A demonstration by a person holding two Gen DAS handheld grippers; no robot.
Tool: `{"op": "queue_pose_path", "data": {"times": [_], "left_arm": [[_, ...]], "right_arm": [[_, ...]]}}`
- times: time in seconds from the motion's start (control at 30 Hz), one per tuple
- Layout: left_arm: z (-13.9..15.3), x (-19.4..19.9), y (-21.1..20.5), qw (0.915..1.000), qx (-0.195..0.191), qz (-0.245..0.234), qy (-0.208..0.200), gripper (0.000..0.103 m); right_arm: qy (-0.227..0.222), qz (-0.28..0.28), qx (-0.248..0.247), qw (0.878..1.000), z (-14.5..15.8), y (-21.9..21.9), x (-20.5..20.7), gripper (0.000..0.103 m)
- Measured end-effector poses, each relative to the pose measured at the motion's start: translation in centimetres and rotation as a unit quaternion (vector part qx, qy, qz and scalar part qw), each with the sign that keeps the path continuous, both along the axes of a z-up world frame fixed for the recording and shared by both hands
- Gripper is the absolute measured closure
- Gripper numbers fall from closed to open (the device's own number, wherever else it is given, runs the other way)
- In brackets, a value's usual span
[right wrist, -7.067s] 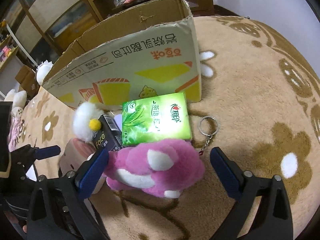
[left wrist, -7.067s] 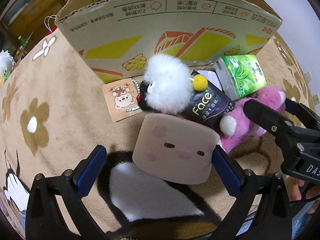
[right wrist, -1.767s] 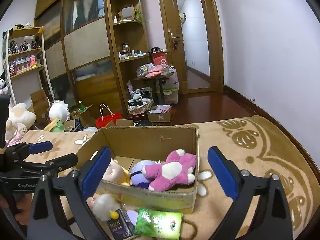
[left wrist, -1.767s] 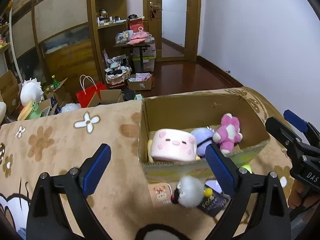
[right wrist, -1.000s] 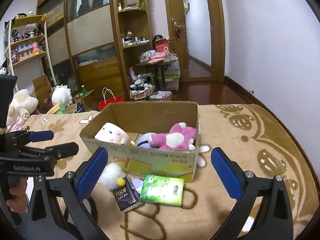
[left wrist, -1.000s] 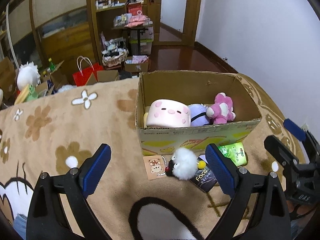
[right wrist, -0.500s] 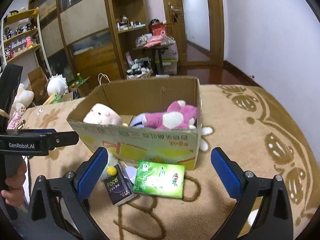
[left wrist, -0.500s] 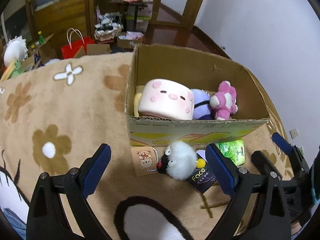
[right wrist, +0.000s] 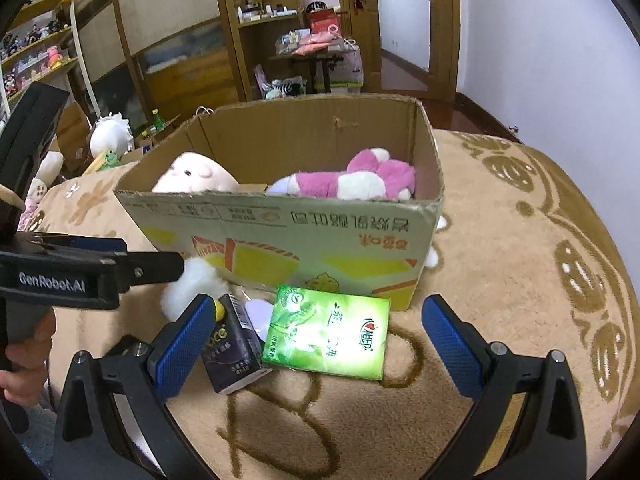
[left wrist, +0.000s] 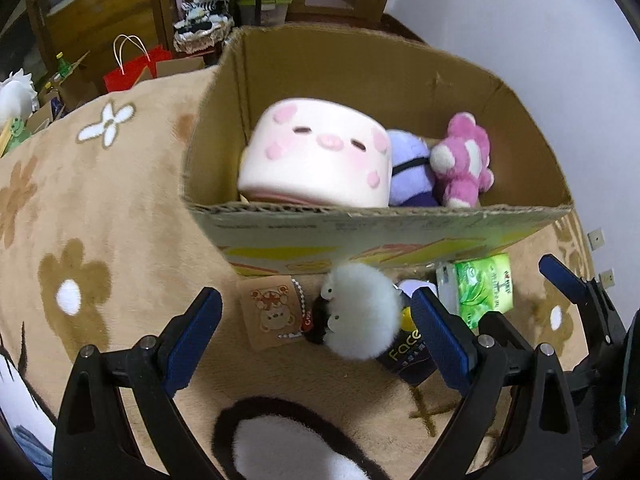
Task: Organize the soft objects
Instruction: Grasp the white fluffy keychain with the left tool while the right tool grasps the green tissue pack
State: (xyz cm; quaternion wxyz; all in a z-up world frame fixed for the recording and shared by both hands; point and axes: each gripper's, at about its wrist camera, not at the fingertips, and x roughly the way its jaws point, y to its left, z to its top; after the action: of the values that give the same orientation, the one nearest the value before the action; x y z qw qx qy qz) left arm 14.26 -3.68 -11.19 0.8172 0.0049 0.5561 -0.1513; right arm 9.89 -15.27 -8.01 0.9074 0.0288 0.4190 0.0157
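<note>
Both hand-held grippers hang low over the brown flowered carpet (left wrist: 100,200), angled down at the things lying in front of the cardboard box (left wrist: 380,236). The left hand-held gripper (left wrist: 316,336) has its blue-padded fingers spread wide and holds nothing; the white fluffy keychain toy (left wrist: 360,316) lies between them and slightly ahead, a bear-print card (left wrist: 272,312) just to its left. The right hand-held gripper (right wrist: 316,340) is likewise wide apart and empty; the green tissue pack (right wrist: 328,336) lies between its fingers, with the dark "Face" tissue pack (right wrist: 232,348) touching its left pad (right wrist: 180,344). Beyond both, inside the box, sit the pink pig cushion (left wrist: 316,160), a purple plush (left wrist: 408,176) and the pink bear plush (right wrist: 360,180).
</note>
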Motion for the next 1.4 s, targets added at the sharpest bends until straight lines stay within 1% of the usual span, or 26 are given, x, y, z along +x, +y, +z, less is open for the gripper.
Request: {"op": "queue_pose_path", "data": {"times": [0.23,0.33,0.43,0.67,0.73,0.8,0.87,0.97,1.03,1.07,1.13,1.17,1.2,1.23,1.27,1.33,1.4], "left_arm": [[-1.8,0.8,-1.2,0.9995,0.018,-0.011,0.024,0.008],[-2.6,1.2,-1.3,0.9990,0.025,-0.010,0.035,0.008],[-3.1,1.7,-1.1,0.9988,0.019,-0.005,0.045,0.008],[-3.6,2.4,-0.3,0.9978,-0.005,0.008,0.065,0.009],[-3.8,2.5,0.1,0.9975,-0.012,0.010,0.069,0.016],[-3.8,2.6,0.3,0.9970,-0.018,0.009,0.074,0.018],[-3.8,2.6,0.4,0.9970,-0.021,0.007,0.075,0.021],[-3.7,2.7,0.4,0.9966,-0.029,0.004,0.077,0.029],[-3.7,2.9,0.6,0.9961,-0.036,0.003,0.081,0.035],[-3.6,2.6,0.4,0.9958,-0.039,0.001,0.082,0.037],[-3.5,2.0,0.2,0.9955,-0.044,-0.002,0.084,0.045],[-3.4,2.1,0.3,0.9957,-0.041,-0.003,0.083,0.045],[-3.3,2.1,0.3,0.9961,-0.037,-0.004,0.080,0.049],[-3.2,2.0,0.3,0.9966,-0.032,-0.004,0.076,0.056],[-3.0,2.0,0.3,0.9972,-0.024,-0.002,0.070,0.057],[-2.9,2.0,0.7,0.9973,-0.024,0.002,0.070,0.057],[-2.9,1.6,0.6,0.9977,-0.015,0.009,0.065,0.058]], "right_arm": [[0.038,-0.006,-0.003,0.999,-2.2,-0.3,1.0,0.000],[0.050,-0.004,-0.011,0.999,-3.0,0.0,1.3,0.000],[0.063,0.000,-0.014,0.998,-3.9,0.2,1.5,0.000],[0.069,-0.005,-0.002,0.998,-4.5,-0.1,1.6,0.000],[0.067,-0.010,-0.005,0.998,-4.4,-0.2,1.8,0.000],[0.069,-0.010,-0.015,0.997,-4.5,-0.6,1.9,0.000],[0.073,-0.009,-0.015,0.997,-4.8,-0.8,2.1,0.000],[0.078,-0.010,-0.010,0.997,-5.0,-0.8,2.2,0.000],[0.077,-0.007,-0.013,0.997,-5.0,-0.7,2.4,0.000],[0.077,-0.006,-0.013,0.997,-5.1,-0.7,2.4,0.000],[0.081,-0.003,-0.011,0.997,-5.2,-0.4,2.5,0.000],[0.083,-0.001,-0.011,0.996,-5.3,-0.3,2.4,0.000],[0.086,0.002,-0.013,0.996,-5.4,-0.1,2.5,0.000],[0.086,0.004,-0.018,0.996,-5.6,0.1,2.5,0.000],[0.087,0.006,-0.021,0.996,-5.6,0.4,2.5,0.000],[0.086,0.012,-0.024,0.996,-5.7,0.8,2.4,0.000],[0.085,0.018,-0.025,0.996,-5.7,1.3,2.3,0.000]]}}
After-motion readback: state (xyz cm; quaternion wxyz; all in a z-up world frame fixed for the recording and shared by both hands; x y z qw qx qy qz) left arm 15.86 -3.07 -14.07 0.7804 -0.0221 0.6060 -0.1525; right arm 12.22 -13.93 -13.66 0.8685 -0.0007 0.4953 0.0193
